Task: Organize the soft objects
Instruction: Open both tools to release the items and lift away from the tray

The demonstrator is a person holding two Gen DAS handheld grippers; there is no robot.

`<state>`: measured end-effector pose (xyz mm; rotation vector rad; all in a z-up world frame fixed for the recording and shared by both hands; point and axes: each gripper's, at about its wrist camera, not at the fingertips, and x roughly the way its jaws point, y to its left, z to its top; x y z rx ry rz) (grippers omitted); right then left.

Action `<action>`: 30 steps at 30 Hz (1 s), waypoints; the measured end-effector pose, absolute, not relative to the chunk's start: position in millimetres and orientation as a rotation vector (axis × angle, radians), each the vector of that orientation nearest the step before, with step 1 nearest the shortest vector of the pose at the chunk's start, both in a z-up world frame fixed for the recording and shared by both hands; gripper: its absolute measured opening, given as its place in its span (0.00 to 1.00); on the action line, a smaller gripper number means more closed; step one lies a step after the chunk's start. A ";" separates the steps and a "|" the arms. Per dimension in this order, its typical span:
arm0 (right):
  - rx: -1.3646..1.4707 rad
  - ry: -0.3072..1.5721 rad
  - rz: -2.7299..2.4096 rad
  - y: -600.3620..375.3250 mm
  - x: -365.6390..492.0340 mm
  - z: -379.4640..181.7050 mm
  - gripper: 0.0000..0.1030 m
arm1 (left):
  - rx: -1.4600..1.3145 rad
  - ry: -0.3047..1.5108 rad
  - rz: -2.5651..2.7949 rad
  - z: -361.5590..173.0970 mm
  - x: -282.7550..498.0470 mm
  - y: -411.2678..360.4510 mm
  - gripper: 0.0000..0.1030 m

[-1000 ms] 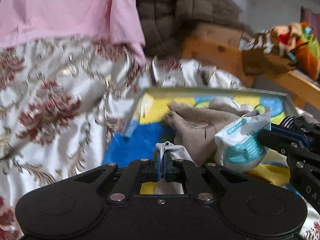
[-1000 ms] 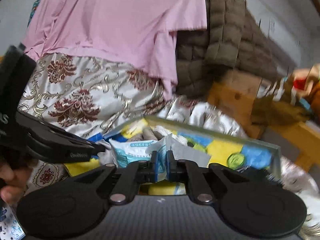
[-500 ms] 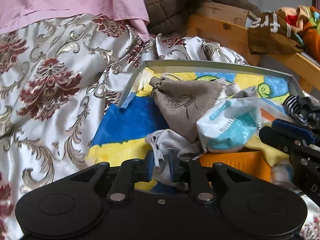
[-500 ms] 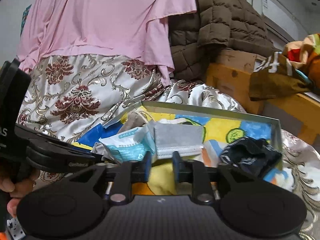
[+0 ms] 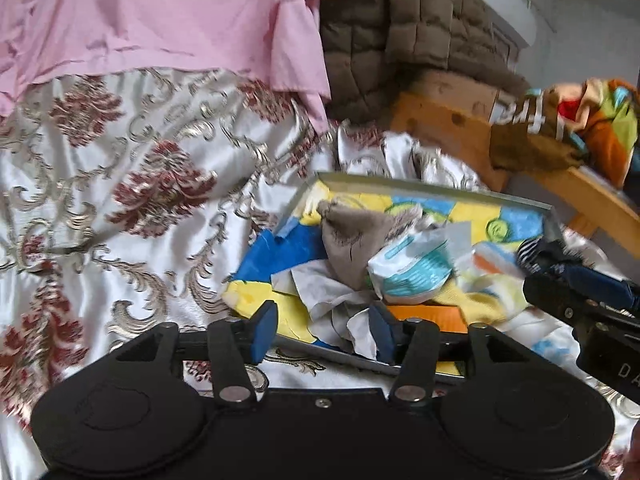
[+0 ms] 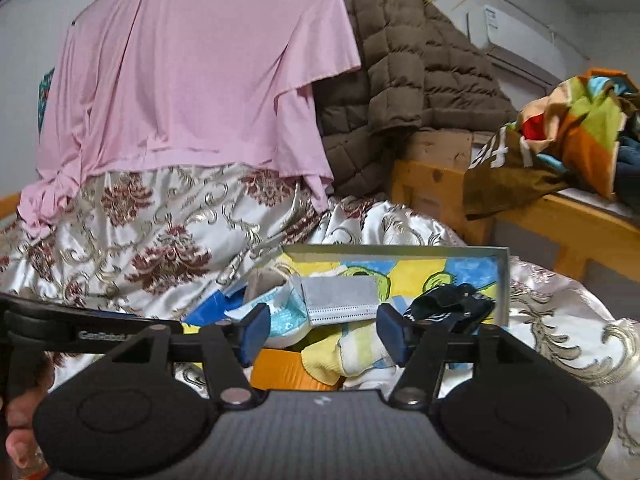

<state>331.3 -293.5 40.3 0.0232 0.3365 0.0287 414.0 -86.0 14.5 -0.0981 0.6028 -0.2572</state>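
Observation:
A shallow tray (image 5: 424,190) with a bright cartoon lining lies on the bed and holds soft items: a tan drawstring pouch (image 5: 352,236), a white-teal packet (image 5: 412,272), a pale grey cloth (image 5: 332,296). My left gripper (image 5: 322,332) is open, its jaws either side of the grey cloth at the tray's near edge. In the right wrist view the tray (image 6: 502,280) also holds a grey face mask (image 6: 340,296), dark striped socks (image 6: 448,304) and a yellow cloth (image 6: 344,352). My right gripper (image 6: 320,334) is open and empty above them.
A silky floral bedspread (image 5: 120,200) surrounds the tray. A pink garment (image 6: 200,80) and a brown quilted jacket (image 6: 408,80) hang behind. A wooden frame (image 6: 560,216) with colourful clothes (image 6: 576,120) stands at the right.
Both grippers were shut, the left on the grey cloth, the right on the white-teal packet. Both have opened and drawn back; the cloth and packet now lie in the tray.

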 end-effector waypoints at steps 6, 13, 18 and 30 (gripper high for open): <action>0.081 0.312 0.023 -295.0 296.5 49.0 0.74 | -0.114 0.542 -0.233 31.0 372.3 -77.7 0.60; 0.115 0.300 0.012 -292.9 253.9 52.6 0.88 | -0.131 0.486 -0.226 48.1 322.8 -71.5 0.71; 0.150 0.296 0.004 -293.8 226.9 54.3 0.97 | -0.149 0.466 -0.232 57.7 294.1 -67.4 0.84; 0.192 0.292 -0.024 -292.1 177.8 55.8 1.00 | -0.157 0.433 -0.225 68.0 239.0 -62.0 0.96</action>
